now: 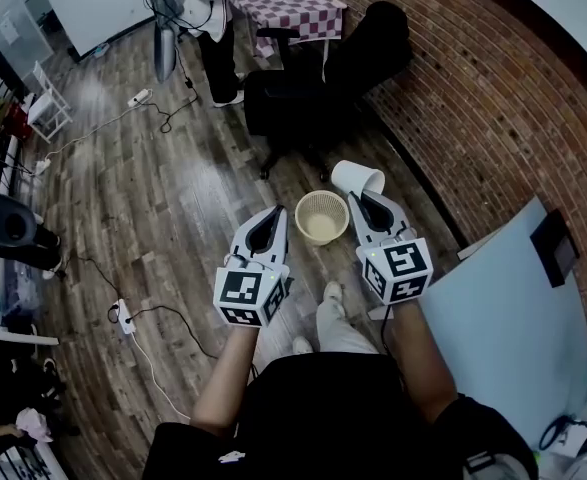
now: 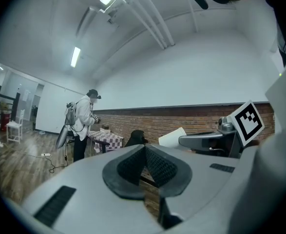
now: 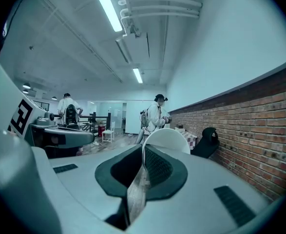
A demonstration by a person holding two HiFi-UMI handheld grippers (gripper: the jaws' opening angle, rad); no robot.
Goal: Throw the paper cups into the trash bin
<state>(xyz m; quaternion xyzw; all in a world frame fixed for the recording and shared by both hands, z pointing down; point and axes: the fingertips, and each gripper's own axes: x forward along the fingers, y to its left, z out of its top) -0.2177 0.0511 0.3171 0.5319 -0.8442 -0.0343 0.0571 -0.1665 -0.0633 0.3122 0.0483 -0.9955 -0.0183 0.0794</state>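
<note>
Head view: the left gripper (image 1: 273, 218) and the right gripper (image 1: 359, 200) are held out side by side above the wooden floor (image 1: 153, 198). A wicker trash bin (image 1: 321, 217) stands on the floor between them. The right gripper holds 1 white paper cup (image 1: 358, 178), tipped on its side, just beside the bin's far rim. A black chair (image 1: 313, 88) stands beyond, along the brick wall (image 1: 473, 98).

Left gripper view: the 2 fingers (image 2: 160, 167) meet at their tips with nothing between them. The paper cup (image 2: 173, 137) shows to the right, at the tip of the right gripper (image 2: 201, 140). A person (image 2: 82, 126) stands by a checkered counter (image 2: 106, 139).

Right gripper view: the fingers (image 3: 157, 167) are pressed together on the paper cup's (image 3: 169, 138) wall, so the cup juts out past their tips. The brick wall (image 3: 250, 126) runs along the right.
</note>
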